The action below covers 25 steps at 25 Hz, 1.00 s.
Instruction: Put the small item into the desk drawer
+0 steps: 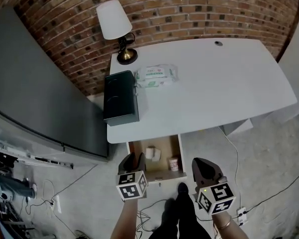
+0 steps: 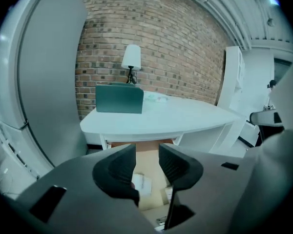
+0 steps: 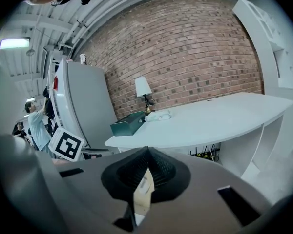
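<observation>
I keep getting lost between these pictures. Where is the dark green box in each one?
Head view: green box left of centre, on the left edge of the desk.
Left gripper view: green box upper left of centre, on the desk's left end.
Right gripper view: green box just left of centre, on the desk's near corner.
Shared landmark: the white lamp just beyond the box.

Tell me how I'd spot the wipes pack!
Find the white desk by the brick wall. Near its back left corner, right of the lamp, lies the wipes pack. It's a flat white-and-green packet, unlike the dark box beside it.
</observation>
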Tool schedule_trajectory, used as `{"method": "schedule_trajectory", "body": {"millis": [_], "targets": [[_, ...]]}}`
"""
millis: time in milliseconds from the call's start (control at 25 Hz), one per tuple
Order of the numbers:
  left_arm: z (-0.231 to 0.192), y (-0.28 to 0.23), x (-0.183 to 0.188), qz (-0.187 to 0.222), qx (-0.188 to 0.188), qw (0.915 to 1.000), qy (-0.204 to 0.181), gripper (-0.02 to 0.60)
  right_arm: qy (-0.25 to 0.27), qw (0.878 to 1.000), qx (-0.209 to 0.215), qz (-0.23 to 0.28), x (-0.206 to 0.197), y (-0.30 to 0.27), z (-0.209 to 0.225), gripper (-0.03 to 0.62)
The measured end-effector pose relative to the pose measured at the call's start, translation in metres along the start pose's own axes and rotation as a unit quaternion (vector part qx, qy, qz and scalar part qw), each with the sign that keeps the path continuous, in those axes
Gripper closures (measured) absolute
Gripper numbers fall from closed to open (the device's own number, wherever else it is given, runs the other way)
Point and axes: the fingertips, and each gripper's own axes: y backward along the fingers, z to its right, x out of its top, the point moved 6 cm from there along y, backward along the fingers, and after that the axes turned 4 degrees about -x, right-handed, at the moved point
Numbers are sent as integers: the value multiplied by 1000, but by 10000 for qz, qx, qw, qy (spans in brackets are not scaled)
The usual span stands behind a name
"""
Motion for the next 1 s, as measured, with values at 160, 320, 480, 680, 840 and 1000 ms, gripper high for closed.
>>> {"method": "schedule_trajectory", "body": {"millis": [160, 320, 480, 680, 840, 1000], "targets": [[8, 49, 22, 319, -87, 9994, -81, 434, 34, 9999, -44, 145, 15, 26, -16, 585], [12, 94, 41, 632, -134, 9978, -130, 466, 112, 9995, -23, 286, 30, 48, -33, 586], [17, 134, 45, 851, -189, 9960, -172, 499, 179, 9989, 6, 428, 38, 68, -49, 585], [20, 179, 49, 1122, -165, 9934, -194, 526, 315, 9978, 64, 579, 47, 89, -66, 585], [20, 211, 51, 1349, -101, 9906, -207, 539, 361, 9971, 106, 656, 49, 105, -77, 585], [17, 240, 50, 1528, -70, 9881, -177, 548, 421, 9963, 142, 739, 49, 121, -88, 586]]}}
